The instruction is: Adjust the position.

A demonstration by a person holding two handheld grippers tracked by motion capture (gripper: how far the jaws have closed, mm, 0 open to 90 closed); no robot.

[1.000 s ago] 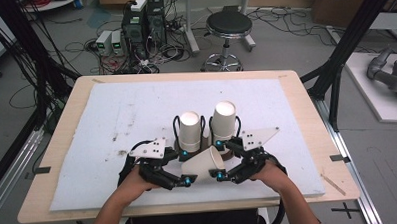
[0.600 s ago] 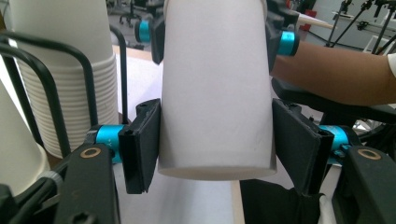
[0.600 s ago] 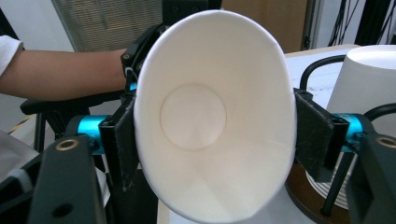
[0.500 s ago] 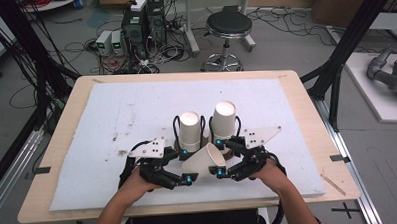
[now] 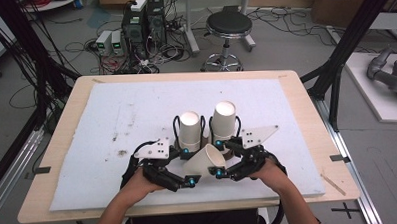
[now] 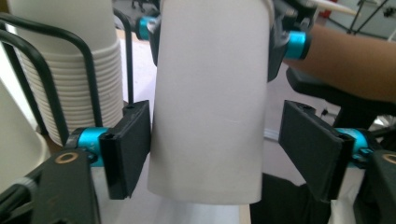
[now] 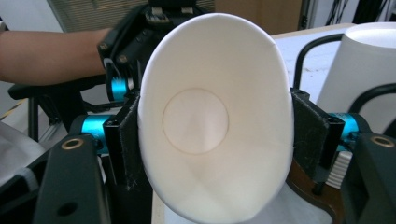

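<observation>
The right gripper (image 7: 210,140) pinches the paper cup (image 5: 204,161) at the table's near edge, squeezing its rim oval. The left gripper (image 6: 219,149) stands spread around the base, one jaw touching. Ease grip pressure; avoid creasing the wall.

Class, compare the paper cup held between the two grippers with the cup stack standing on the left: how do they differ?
The held cup is single and lies tilted, squeezed oval by the right gripper; the left stack is many nested cups.
The held cup hangs between the grippers; the left stack stands upright inside a black wire holder.
Both are plain white paper.
</observation>
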